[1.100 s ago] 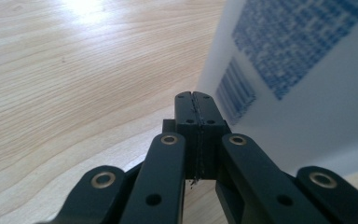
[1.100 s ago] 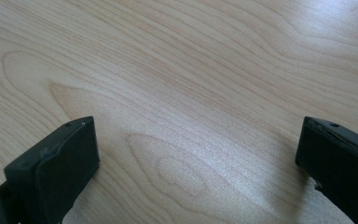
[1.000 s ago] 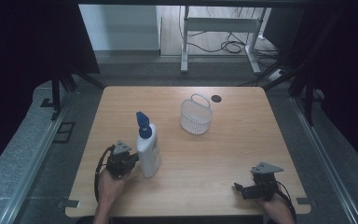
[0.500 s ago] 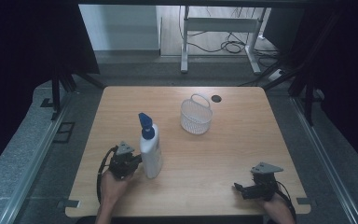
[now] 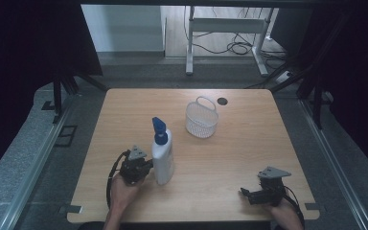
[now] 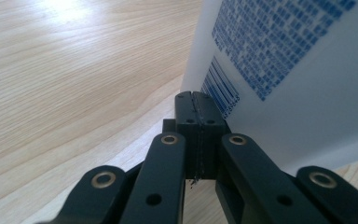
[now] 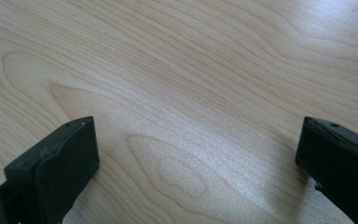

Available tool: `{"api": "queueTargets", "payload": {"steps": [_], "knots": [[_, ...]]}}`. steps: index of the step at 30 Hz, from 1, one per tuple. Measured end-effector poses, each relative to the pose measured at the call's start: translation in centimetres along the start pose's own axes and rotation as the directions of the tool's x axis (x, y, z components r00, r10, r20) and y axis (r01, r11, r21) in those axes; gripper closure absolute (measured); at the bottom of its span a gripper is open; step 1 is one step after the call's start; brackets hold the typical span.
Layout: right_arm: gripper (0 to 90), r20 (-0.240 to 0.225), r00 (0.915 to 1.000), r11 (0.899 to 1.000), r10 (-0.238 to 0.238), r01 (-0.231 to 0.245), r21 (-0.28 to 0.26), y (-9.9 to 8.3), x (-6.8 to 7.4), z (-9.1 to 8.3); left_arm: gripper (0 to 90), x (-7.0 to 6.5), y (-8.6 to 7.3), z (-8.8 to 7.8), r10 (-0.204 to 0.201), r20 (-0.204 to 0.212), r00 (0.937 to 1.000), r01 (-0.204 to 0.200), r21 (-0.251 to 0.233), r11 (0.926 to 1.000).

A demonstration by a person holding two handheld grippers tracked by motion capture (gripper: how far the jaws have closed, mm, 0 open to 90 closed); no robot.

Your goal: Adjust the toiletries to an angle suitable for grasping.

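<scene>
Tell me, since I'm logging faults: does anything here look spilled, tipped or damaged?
Nothing stands out. The spray bottle stands upright on the table, the white basket sits upright and no spill shows.

Light wood table (image 5: 249, 143), grain running across, w/ a small dark round grommet (image 5: 222, 101) near the far edge, right of centre. Metal brackets at the near corners: one left (image 5: 71, 209), one right (image 5: 313, 206). Grey carpet-like floor (image 5: 24, 158) on both sides. A pale rail (image 5: 38, 167) runs along the table's left side and another (image 5: 335, 163) along its right. Dark rectangular floor plate (image 5: 66, 135) beside the left rail, poss. an outlet box; too small to tell. Black stand legs (image 5: 57, 91) at far left. Beyond the table: white metal frame (image 5: 225, 26) w/ loose black cables (image 5: 230, 47) under it, and a white wall panel (image 5: 122, 26). Black curtains (image 5: 28, 38) on both flanks.
</scene>
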State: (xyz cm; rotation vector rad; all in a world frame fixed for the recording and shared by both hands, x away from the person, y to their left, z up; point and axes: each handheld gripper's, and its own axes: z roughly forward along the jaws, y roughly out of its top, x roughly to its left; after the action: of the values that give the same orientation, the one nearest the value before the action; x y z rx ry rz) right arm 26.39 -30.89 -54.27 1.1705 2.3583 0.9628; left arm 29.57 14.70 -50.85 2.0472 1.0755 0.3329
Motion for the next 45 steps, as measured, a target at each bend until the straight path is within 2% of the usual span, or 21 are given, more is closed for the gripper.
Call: {"api": "queueTargets", "payload": {"steps": [7,17,24,33,45], "knots": [[0.0,0.000,1.0000,1.000,-0.001,0.001,0.000,0.0,0.0,0.0,89.3,-0.8,0.3,0.7,0.010,0.024,0.9997,-0.010,0.007,0.9999],[0.0,0.000,1.0000,1.000,0.000,0.000,0.000,0.0,0.0,0.0,89.3,-2.6,0.5,1.7,0.049,0.053,0.9974,-0.051,0.038,0.9980],[0.0,0.000,1.0000,1.000,0.000,0.000,0.000,0.0,0.0,0.0,89.2,-3.3,0.3,1.5,0.073,0.062,0.9954,-0.077,0.052,0.9957],[0.0,0.000,1.0000,1.000,0.000,0.000,0.000,0.0,0.0,0.0,89.2,-4.5,-0.4,0.9,0.078,0.078,0.9939,-0.083,0.064,0.9945],[0.0,-0.001,1.0000,1.000,0.000,0.000,0.001,0.0,0.0,0.0,89.2,-6.0,-0.8,0.4,0.105,0.114,0.9879,-0.113,0.069,0.9912]]}}
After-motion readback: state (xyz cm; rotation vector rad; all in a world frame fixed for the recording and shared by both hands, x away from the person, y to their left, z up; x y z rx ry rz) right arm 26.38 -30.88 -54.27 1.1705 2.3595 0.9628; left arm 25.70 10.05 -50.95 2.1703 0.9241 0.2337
